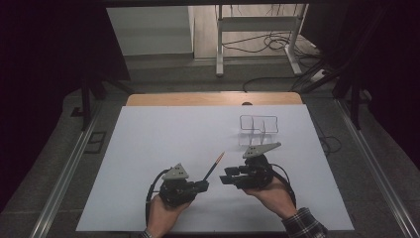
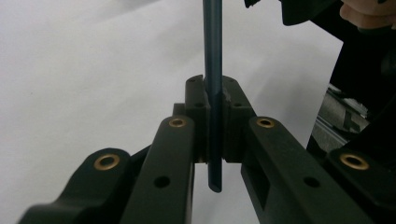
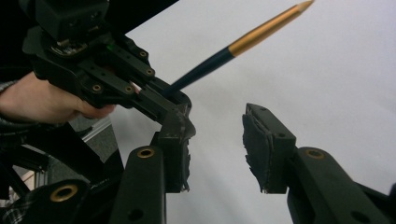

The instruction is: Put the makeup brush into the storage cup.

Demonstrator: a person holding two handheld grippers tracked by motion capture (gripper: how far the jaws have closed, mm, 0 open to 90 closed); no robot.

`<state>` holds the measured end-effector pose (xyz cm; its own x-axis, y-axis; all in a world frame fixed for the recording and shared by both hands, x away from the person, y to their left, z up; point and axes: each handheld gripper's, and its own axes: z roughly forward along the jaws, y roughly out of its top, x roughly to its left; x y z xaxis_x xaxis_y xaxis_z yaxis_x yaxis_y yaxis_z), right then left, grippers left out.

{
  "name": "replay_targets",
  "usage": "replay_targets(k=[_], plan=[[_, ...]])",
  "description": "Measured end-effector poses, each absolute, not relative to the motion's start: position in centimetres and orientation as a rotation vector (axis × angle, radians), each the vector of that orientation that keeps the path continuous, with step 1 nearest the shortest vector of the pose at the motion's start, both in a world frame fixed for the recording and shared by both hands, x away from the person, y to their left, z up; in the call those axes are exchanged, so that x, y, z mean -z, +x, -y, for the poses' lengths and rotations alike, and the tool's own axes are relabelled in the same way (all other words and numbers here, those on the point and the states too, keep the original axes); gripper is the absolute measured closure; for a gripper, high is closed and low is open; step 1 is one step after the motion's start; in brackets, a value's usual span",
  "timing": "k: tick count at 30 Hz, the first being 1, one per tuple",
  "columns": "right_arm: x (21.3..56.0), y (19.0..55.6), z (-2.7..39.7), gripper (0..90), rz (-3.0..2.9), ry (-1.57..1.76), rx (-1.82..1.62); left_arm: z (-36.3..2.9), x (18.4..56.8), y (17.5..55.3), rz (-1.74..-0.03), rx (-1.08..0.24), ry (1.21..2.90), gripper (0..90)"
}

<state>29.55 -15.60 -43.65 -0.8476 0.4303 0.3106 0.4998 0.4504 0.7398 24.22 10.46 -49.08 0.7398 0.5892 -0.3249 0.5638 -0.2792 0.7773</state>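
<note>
A slim pen (image 1: 214,166) with a dark blue shaft and an orange-gold tapered tip points up and to the right over the white sheet (image 1: 163,139). My left gripper (image 1: 204,185) is shut on its lower shaft. In the left gripper view the pen (image 2: 213,56) stands pinched between the pads of the left gripper (image 2: 213,93), with a short end sticking out behind them. My right gripper (image 1: 225,177) sits just right of it and faces left, open. In the right gripper view nothing lies between the pads of the right gripper (image 3: 217,140); the pen (image 3: 243,44) and the left gripper (image 3: 173,100) lie just beyond.
A clear two-compartment holder (image 1: 258,126) stands on the sheet behind the right gripper. The wooden table edge (image 1: 213,99) shows at the back. Beyond it are a metal stand (image 1: 257,29) and cables on the floor.
</note>
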Motion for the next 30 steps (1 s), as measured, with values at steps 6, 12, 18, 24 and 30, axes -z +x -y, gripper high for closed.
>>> replay_targets(k=[6,12,18,24,30], plan=[[43.7,29.4,15.2,61.5,2.573,-0.829,1.392,-9.8,49.2,24.1,-0.883,-0.064,1.946,84.6],[43.8,29.4,14.7,60.6,2.543,-0.823,1.400,-9.1,49.2,24.1,-0.869,-0.094,1.956,84.6],[44.1,29.6,14.5,60.7,2.547,-0.858,1.393,-8.9,49.0,23.8,-0.848,-0.102,1.938,84.7],[44.2,30.0,14.7,61.0,2.499,-0.881,1.421,-8.6,48.9,23.6,-0.826,-0.101,1.942,84.7],[44.3,30.2,14.8,64.2,2.449,-0.894,1.446,-8.1,49.0,23.5,-0.803,-0.103,1.957,84.6]])
